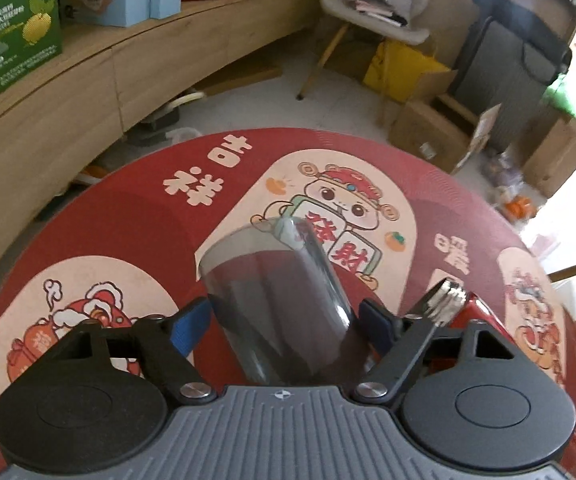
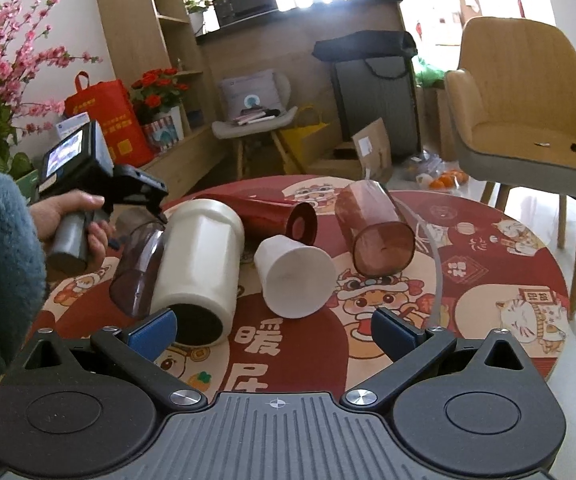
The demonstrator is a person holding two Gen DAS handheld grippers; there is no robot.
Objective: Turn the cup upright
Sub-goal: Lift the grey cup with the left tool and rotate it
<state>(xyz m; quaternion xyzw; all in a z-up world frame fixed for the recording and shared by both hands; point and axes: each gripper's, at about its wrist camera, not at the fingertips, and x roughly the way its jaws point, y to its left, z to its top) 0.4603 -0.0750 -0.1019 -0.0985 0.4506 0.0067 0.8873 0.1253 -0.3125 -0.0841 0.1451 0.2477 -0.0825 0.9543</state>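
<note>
A smoky transparent cup (image 1: 284,300) was seen pinched between the two blue pads of the left tool (image 1: 286,322), tilted, its rim pointing away from the camera and its lower end hidden behind the tool's grey body. In the right wrist view the same cup (image 2: 138,268) was seen at the left, lifted at a slant just beside a large white cup (image 2: 198,264) that lay on its side with its dark mouth towards the camera. The right tool (image 2: 274,330) was held spread wide above the near edge of the round red surface (image 2: 508,280), nothing being gripped between its pads. Further back on the surface, a small white cup (image 2: 294,280), a red cup (image 2: 276,216) and a brown transparent cup (image 2: 376,228) were seen lying on their sides. The left tool's handle was seen gripped by a hand (image 2: 74,216) with a fluffy blue sleeve.
</note>
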